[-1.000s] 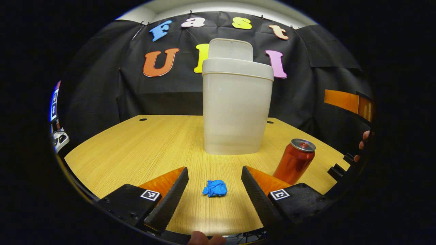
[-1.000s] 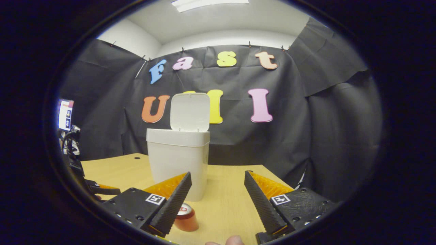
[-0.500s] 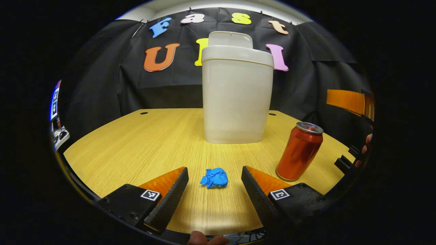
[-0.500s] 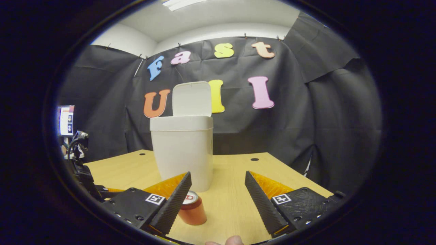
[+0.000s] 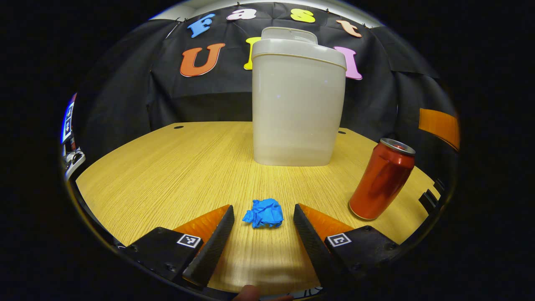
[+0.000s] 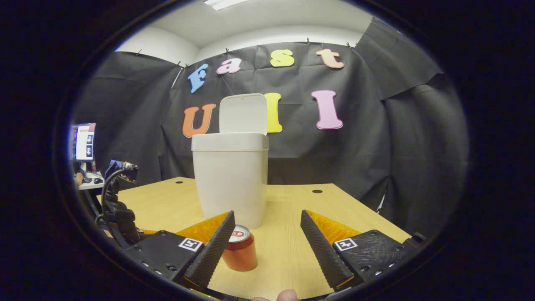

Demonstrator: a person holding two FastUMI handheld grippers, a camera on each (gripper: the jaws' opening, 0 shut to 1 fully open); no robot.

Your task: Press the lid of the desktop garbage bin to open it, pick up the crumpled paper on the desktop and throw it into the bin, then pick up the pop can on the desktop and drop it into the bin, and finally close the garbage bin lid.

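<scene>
While the bin lid (image 6: 243, 113) stands upright over the open garbage bin (image 5: 297, 104) at upper centre of the left gripper view, the left gripper (image 5: 261, 229) is spread wide low in the frame. The crumpled paper (image 5: 263, 212) lies on the bench (image 5: 167, 167) right between its fingertips, touching neither, so the left gripper is judged nearer and needs only to close. Further right, the pop can (image 5: 382, 179) stands upright. In the right gripper view, the right gripper (image 6: 266, 239) is also wide open, the can just inside its left finger.
</scene>
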